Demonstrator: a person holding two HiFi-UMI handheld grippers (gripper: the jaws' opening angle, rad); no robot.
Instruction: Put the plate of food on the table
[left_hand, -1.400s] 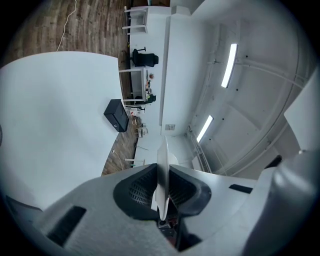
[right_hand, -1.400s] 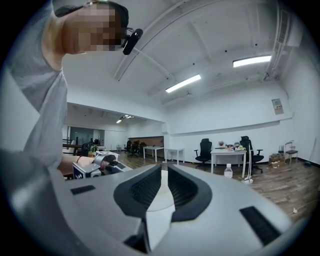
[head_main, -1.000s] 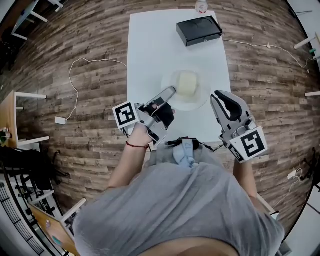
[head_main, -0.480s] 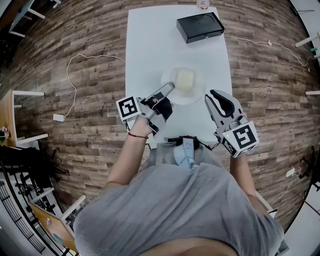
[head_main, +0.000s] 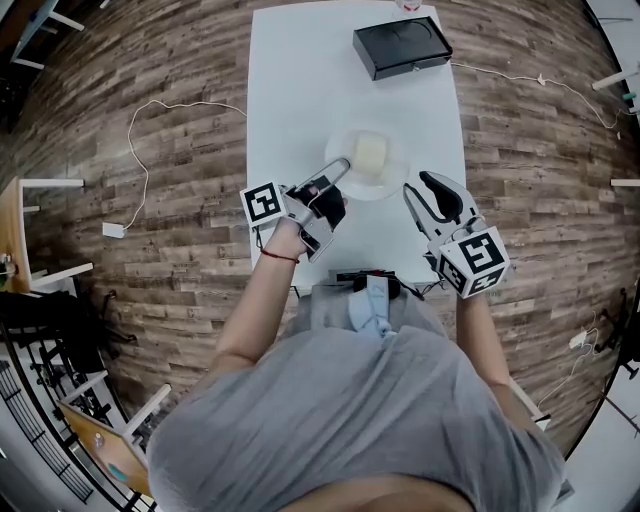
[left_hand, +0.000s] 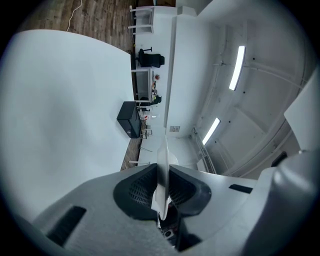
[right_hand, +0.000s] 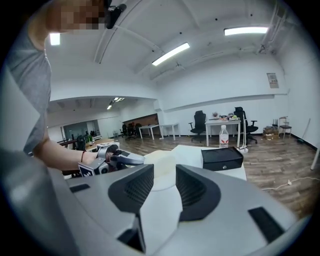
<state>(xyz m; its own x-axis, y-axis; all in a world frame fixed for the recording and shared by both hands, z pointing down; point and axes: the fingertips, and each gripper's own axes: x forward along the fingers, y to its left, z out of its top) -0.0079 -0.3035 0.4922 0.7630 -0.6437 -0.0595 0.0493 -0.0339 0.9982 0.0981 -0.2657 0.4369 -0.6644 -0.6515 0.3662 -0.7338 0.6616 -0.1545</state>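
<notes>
White plate rim is clamped by L claw at 9 o'clock; R claw apart, empty. Set-down judged underway; release needed next.

Black box; just beyond, seemingly a bottle.

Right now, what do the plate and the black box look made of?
The plate: thin, pale, semi-translucent rim, probably plastic or glass. The black box: sharp edges, dull sheen, likely plastic or coated metal; cannot tell which.
</notes>
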